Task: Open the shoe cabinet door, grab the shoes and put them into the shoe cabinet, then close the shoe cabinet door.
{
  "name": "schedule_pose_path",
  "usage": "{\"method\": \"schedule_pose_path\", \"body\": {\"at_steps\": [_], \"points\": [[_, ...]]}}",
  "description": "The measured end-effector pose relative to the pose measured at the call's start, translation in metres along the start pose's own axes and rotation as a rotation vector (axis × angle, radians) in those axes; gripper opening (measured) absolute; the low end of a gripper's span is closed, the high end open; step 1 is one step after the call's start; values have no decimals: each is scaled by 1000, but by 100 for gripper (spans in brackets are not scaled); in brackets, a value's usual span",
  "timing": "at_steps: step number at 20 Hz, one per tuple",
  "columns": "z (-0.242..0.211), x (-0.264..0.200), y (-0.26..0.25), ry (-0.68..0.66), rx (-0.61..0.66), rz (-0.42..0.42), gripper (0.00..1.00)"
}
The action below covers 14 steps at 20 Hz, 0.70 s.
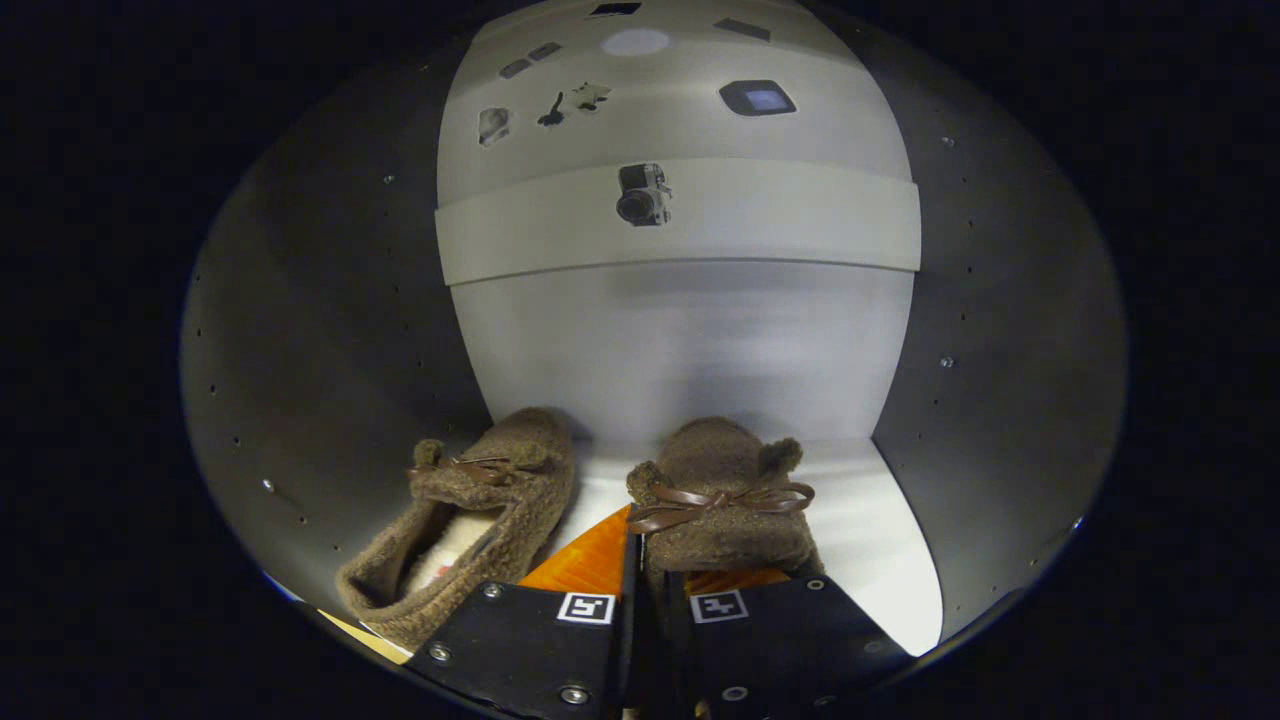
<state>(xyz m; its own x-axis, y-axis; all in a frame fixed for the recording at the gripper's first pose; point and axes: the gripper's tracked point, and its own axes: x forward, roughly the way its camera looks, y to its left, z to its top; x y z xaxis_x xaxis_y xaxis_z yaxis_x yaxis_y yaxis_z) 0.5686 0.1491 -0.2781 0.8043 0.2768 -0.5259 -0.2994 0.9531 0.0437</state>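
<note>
Fuzzy brown pile all round: both shoes sit inside the shoe cabinet (330,330), on its pale shelf floor (880,560). The hand-held gripper (640,580) has its fingers drawn close together, apparently pinching the heel edge of the right shoe (725,500), though the contact itself is hidden. That shoe runs straight ahead from the fingers, toe to the back wall. The left shoe (470,520) lies just beside it, angled, untouched. Letting go and backing straight out looks next.
</note>
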Motion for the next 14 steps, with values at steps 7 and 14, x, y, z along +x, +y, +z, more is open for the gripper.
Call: {"method": "schedule_pose_path", "body": {"at_steps": [7,14], "points": [[7,-29,18,-2,97,9,82],[18,-100,37,-78,74,-41,92]]}}
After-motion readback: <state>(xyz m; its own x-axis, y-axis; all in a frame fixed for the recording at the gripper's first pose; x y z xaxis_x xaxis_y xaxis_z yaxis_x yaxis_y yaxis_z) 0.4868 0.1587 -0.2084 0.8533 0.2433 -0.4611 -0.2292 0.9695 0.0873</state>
